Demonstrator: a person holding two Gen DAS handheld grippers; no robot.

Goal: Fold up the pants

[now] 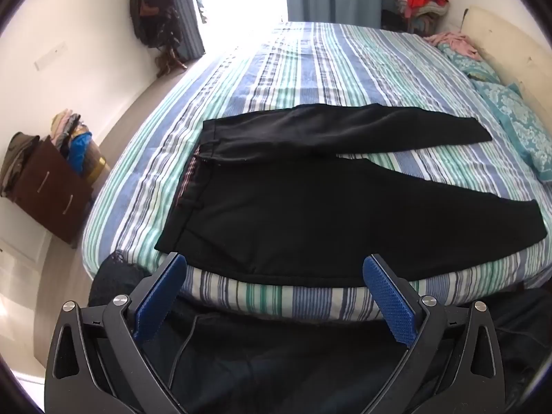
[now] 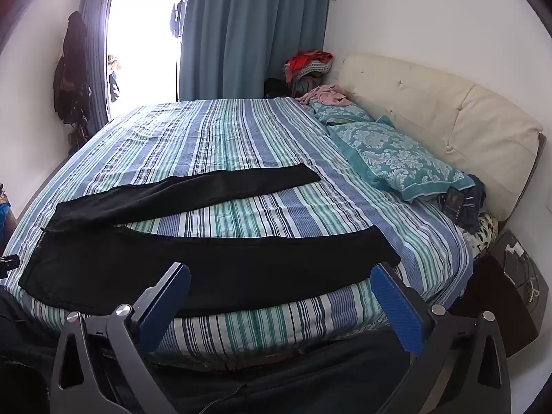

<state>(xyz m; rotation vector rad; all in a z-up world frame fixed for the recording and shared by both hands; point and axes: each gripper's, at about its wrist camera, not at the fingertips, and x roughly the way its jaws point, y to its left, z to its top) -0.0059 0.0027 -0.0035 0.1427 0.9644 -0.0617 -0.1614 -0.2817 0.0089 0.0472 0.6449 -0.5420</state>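
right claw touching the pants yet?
Apart. In the right wrist view the open right claw hangs short of the bed's edge; the pants lie flat beyond its fingertips.

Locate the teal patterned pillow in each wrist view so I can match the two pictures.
Left wrist view: teal patterned pillow at the right edge, beyond the cuffs of the black pants.
Right wrist view: same pillow right of centre, against the cream headboard.
Shared landmark: the striped bedsheet under the pants.
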